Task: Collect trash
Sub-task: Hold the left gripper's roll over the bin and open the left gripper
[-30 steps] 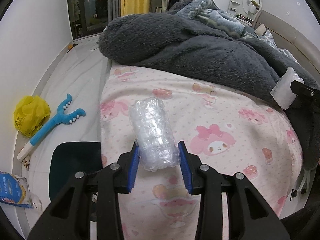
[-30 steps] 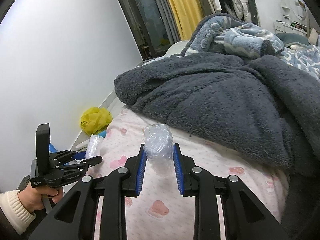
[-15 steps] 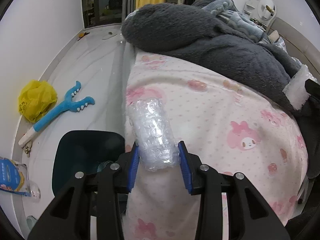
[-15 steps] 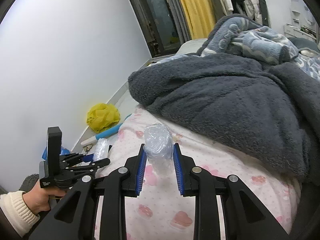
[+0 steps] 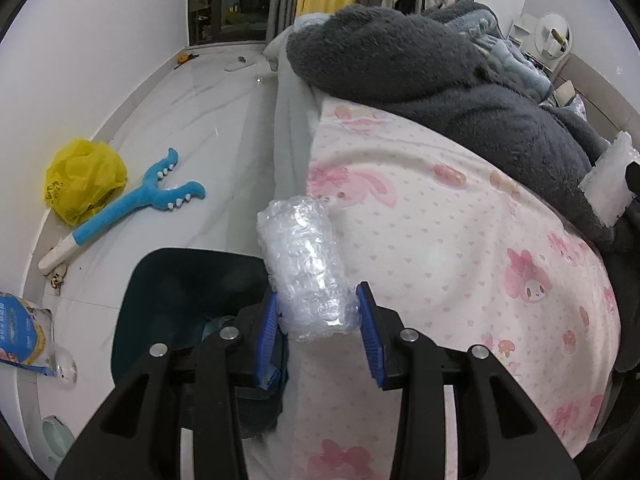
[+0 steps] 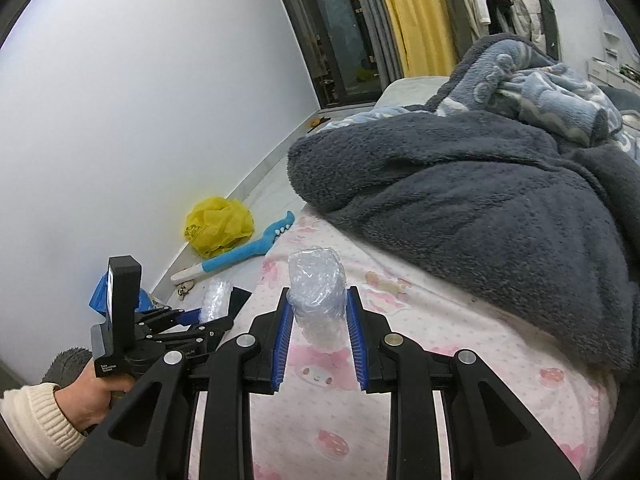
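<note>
My left gripper (image 5: 318, 308) is shut on a roll of clear bubble wrap (image 5: 304, 264), held over the left edge of the bed, with a dark bin (image 5: 180, 292) on the floor just below and to its left. In the right wrist view that roll (image 6: 216, 298) shows small in the left gripper, which a hand (image 6: 92, 392) holds. My right gripper (image 6: 318, 308) is shut on a crumpled wad of clear plastic (image 6: 316, 292) above the pink sheet. This wad (image 5: 608, 184) also shows at the right edge of the left wrist view.
The bed has a pink cartoon-print sheet (image 5: 460, 240) and a heaped dark grey blanket (image 5: 420, 60). On the white floor by the wall lie a yellow bag (image 5: 80, 180), a blue toy stick (image 5: 136, 208) and a blue packet (image 5: 20, 332).
Both grippers have shifted left toward the bed's edge, each keeping its load. The dark bin now lies much closer under the left gripper.
</note>
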